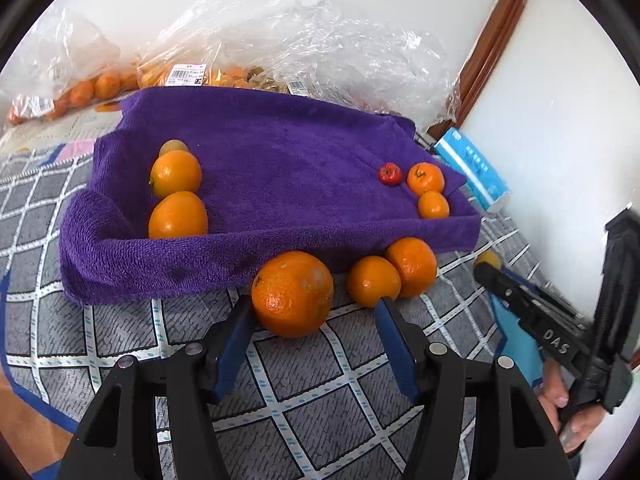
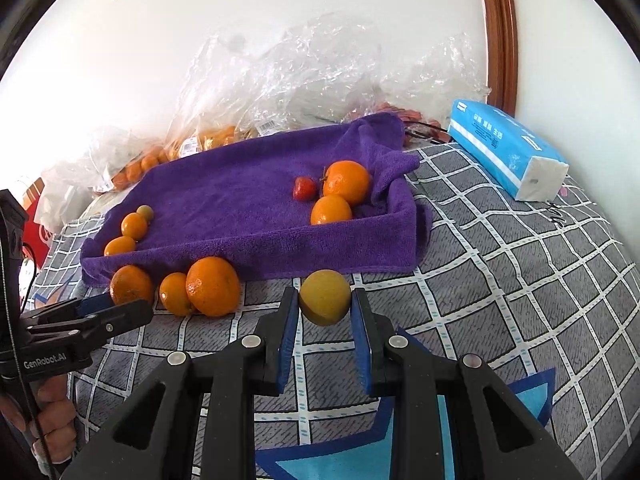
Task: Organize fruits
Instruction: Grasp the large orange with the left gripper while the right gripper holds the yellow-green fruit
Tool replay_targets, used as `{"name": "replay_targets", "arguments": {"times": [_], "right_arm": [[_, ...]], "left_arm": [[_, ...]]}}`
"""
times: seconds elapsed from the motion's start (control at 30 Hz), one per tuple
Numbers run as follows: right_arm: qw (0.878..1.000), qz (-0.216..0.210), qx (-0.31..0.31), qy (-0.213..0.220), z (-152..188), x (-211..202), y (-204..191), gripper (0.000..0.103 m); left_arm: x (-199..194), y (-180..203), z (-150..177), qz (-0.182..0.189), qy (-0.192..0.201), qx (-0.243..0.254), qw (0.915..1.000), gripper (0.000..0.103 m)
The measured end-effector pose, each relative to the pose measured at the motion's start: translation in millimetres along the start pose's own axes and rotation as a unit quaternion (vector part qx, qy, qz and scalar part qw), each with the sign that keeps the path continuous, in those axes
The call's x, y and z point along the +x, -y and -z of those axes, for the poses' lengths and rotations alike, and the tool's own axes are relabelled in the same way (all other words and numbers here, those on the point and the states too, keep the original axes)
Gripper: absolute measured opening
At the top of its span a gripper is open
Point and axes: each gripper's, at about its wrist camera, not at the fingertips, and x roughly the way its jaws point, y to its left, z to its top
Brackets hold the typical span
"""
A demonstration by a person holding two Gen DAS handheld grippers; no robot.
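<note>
Yellow fruit (image 2: 325, 297) between right jaws

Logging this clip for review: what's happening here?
A person with tongs in each hand is sorting fruit on a bed. The right tongs are shut on a yellowish fruit, held just off the bedspread. The left tongs stand open around a big orange lying against the purple towel tray, not gripping it. Two more oranges wait beside it; several fruits already sit in the tray.

Bagged fruit (image 1: 92, 88) blurred behind plastic, tissue pack (image 1: 472, 168) partly hidden by towel (image 1: 280, 152)
</note>
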Motion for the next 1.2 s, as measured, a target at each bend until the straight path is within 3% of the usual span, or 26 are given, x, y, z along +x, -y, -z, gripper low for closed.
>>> {"name": "replay_targets", "arguments": {"times": [0.23, 0.43, 0.8, 0.97, 1.1, 1.2], "right_arm": [[1.000, 0.021, 0.010, -0.003, 0.0, 0.4, 6.2, 0.026], [0.999, 0.047, 0.022, -0.002, 0.5, -1.4, 16.0, 0.026], [0.996, 0.079, 0.039, -0.015, 0.1, 3.2, 29.0, 0.026], [0.996, 0.078, 0.034, -0.016, -0.5, 4.0, 26.9, 0.026], [0.996, 0.077, 0.033, -0.020, -0.7, 5.3, 26.7, 0.026], [0.996, 0.076, 0.032, -0.019, -0.9, 5.5, 26.6, 0.026]], "left_arm": [[-3.4, -4.0, 3.3, 0.019, -0.009, -0.001, 0.9998, 0.059], [-8.4, -3.4, 7.0, -0.006, -0.014, 0.027, 0.9995, 0.059], [-4.1, -8.3, -1.5, -0.009, -0.009, 0.017, 0.9998, 0.059], [-2.3, -15.2, -6.3, -0.010, 0.001, -0.020, 0.9998, 0.058], [1.9, -13.7, -6.4, -0.001, -0.006, -0.021, 0.9998, 0.037], [1.7, -13.7, -7.2, 0.000, -0.005, -0.024, 0.9997, 0.036]]}}
